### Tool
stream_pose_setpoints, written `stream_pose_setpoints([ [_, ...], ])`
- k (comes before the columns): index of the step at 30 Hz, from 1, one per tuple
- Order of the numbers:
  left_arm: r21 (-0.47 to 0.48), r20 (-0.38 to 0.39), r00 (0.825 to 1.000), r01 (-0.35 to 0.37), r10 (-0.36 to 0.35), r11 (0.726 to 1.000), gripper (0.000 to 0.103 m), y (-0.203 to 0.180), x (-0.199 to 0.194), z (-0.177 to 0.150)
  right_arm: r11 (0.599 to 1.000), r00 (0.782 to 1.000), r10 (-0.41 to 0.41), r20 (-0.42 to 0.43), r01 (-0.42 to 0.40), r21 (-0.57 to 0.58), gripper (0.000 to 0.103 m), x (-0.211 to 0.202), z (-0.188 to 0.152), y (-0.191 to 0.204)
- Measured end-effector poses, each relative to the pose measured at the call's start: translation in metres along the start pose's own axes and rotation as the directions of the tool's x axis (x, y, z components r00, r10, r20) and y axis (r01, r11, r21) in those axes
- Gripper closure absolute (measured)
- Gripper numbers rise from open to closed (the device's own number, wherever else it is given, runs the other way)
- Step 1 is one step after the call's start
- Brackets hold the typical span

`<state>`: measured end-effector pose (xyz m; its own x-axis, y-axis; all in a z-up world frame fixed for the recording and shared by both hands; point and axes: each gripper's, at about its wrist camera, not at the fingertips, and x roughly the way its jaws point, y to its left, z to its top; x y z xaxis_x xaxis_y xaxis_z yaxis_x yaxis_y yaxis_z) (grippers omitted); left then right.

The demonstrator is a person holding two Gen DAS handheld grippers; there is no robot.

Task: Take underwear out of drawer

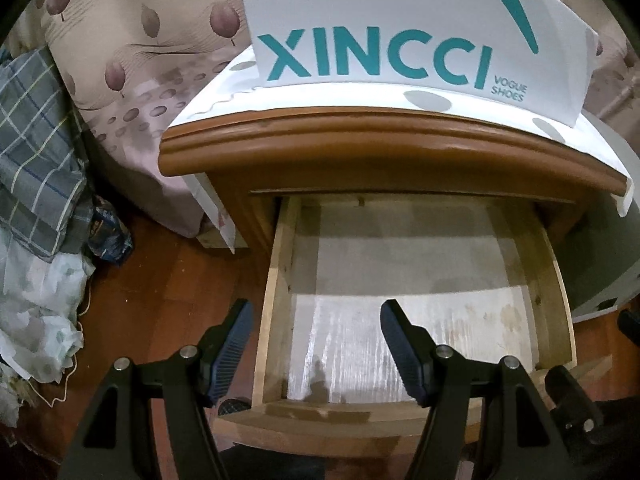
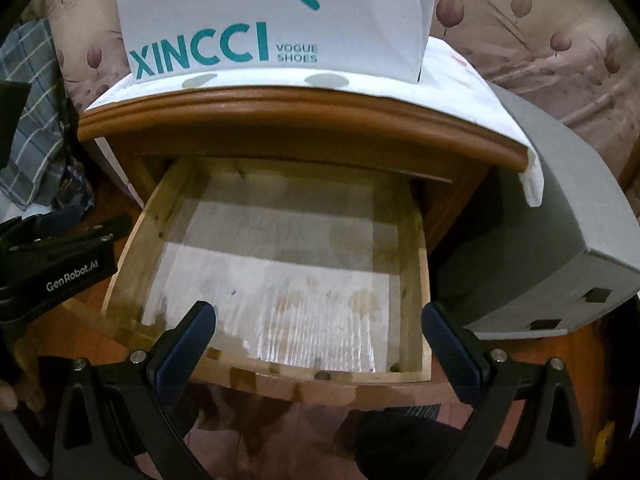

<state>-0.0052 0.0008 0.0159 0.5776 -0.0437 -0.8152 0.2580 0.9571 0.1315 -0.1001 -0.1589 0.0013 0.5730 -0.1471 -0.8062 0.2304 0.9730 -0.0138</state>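
Although the drawer (image 2: 280, 248) is pulled open just ahead of and below the right tool (image 2: 316, 324) and left tool (image 1: 316, 320), both held apart and empty, no underwear is seen inside; only bare liner is shown.

Bag brand: "XINCCI" in big teal letters on the white bag (image 1: 400, 32) standing on the far top of my nightstand (image 1: 360, 128).
Bag small print: "VOGUE SHOES", teal, two lines, just right of the big word.
Bag sign: a teal curved swoosh above the letters, cut off at the top.
My left claw: "GenRobot.AI" in white on the black body of my left claw (image 2: 72, 276), seen at the left from my right wrist.
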Motion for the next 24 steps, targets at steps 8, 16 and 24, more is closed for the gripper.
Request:
stream_pose_setpoints([
  [8,-0.002,-0.018,1.000,0.021,-0.021,1.000,0.035,-0.002,0.004,0.000,1.000,1.000,0.001,-0.015,-0.001,0.000,0.002,0.004,0.000,0.002],
  [16,0.004,-0.021,0.999,0.027,-0.027,1.000,0.035,-0.004,0.005,0.000,1.000,0.999,0.006,-0.037,-0.006,-0.002,0.002,0.009,0.001,0.003],
  [24,0.003,-0.029,0.999,0.026,-0.026,1.000,0.035,-0.006,0.007,0.001,1.000,0.999,0.005,-0.040,-0.005,-0.014,0.002,0.011,0.001,0.005],
])
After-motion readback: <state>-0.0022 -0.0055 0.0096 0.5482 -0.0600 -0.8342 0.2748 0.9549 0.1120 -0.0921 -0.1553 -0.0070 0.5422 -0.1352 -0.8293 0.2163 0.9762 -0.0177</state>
